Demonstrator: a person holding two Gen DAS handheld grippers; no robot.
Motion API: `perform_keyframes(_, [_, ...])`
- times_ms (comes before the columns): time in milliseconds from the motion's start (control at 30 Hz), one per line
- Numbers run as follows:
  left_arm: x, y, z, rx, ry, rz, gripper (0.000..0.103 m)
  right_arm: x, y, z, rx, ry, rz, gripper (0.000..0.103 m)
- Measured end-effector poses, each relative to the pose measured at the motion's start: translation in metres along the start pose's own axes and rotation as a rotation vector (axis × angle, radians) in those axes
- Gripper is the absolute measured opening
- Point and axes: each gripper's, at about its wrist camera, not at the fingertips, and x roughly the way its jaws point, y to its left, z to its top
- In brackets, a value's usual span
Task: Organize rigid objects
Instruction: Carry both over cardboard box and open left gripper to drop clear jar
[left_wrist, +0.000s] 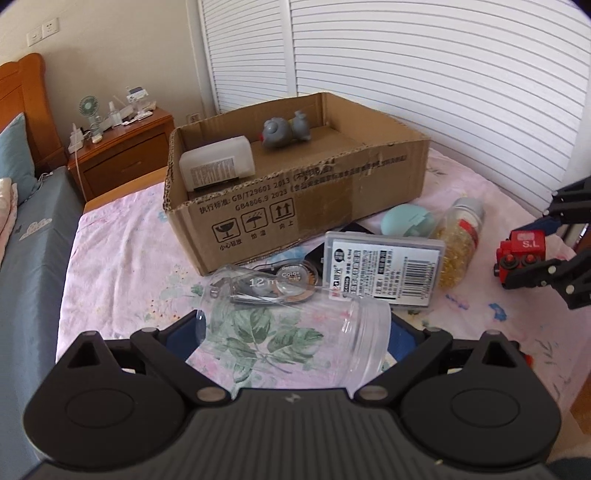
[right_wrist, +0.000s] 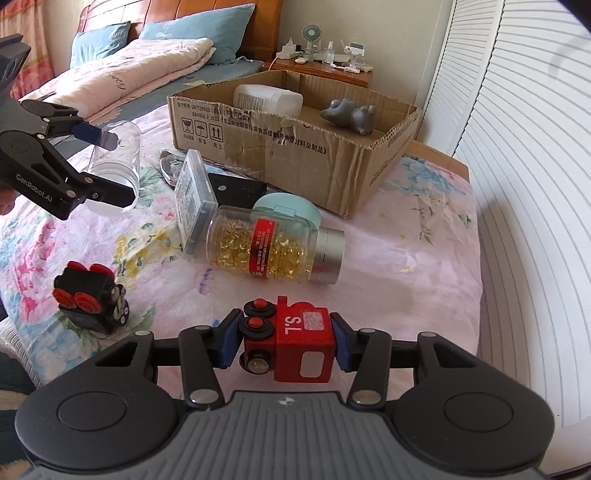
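Observation:
A clear plastic jar (left_wrist: 295, 343) lies on its side between the pads of my left gripper (left_wrist: 291, 328), which is shut on it. The right wrist view shows that jar (right_wrist: 122, 147) held a little above the floral sheet in the left gripper (right_wrist: 110, 162). My right gripper (right_wrist: 284, 339) is shut on a red toy train car (right_wrist: 299, 347) marked "S.L", close to the sheet; the left wrist view shows the car (left_wrist: 521, 247) at the far right. An open cardboard box (left_wrist: 295, 206) holds a white bottle (left_wrist: 218, 166) and a grey toy animal (left_wrist: 284, 133).
In front of the box lie a tape dispenser (left_wrist: 266, 284), a labelled clear case (left_wrist: 384, 269), a mint round case (left_wrist: 406, 221), a black flat item (right_wrist: 236, 190) and a capsule bottle (right_wrist: 266, 247). A black toy train (right_wrist: 92, 299) sits at the left. Louvered doors (right_wrist: 517, 184) run along the right.

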Motion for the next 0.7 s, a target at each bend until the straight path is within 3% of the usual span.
perform_keyframes(200, [-0.016,0.005,0.014,0.008,0.015,-0.056,0.098,-0.014,0.001,0.008,-0.028,0.003,0.007,0.054])
perform_keyframes(400, [-0.027,0.011,0.047,0.036,-0.026,-0.067,0.098,-0.032,-0.002,0.028,-0.045,-0.03,0.017,0.054])
perform_keyframes(700, [-0.004,0.026,0.113,0.032,-0.086,0.009,0.098,-0.043,-0.013,0.069,-0.056,-0.098,0.0,0.054])
